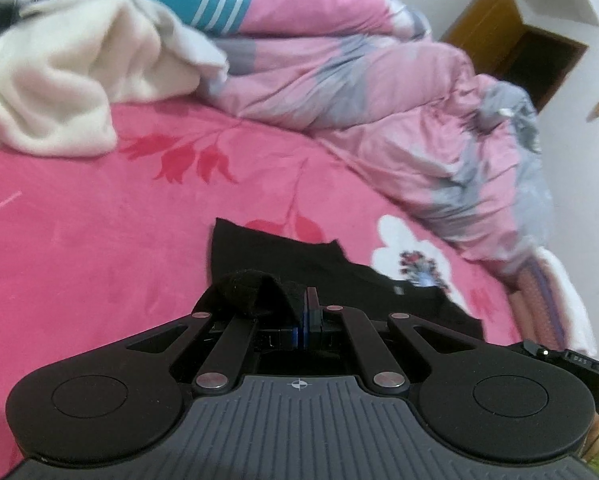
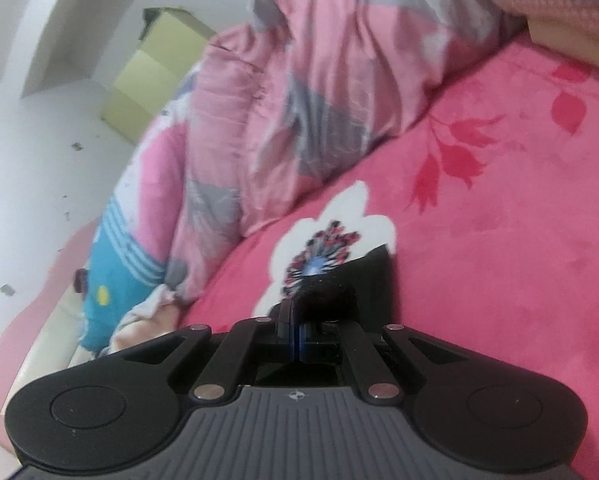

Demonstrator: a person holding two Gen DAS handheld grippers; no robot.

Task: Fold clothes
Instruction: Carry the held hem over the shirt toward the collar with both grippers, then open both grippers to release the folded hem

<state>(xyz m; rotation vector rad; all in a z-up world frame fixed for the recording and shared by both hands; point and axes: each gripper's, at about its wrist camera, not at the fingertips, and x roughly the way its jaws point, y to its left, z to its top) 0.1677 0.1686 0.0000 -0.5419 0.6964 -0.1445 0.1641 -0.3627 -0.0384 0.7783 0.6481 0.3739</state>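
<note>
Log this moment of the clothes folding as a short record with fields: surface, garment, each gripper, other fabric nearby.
surface: pink bed sheet with red flower print
garment: black garment, pinched at two places, partly lying on the sheet
left gripper: shut on the black garment, cloth draped over one finger
right gripper: shut on the black garment
other fabric: white fleece bunched at the far left; pink and grey quilt heaped along the far side

A: How many garments lie on the bed?
B: One thin black cloth garment (image 1: 299,264), one fluffy cream fleece garment (image 1: 71,80).
A: Bedding?
B: One crumpled pink-and-grey quilt (image 1: 379,92), one pink floral plush bedsheet (image 1: 99,220).
</note>
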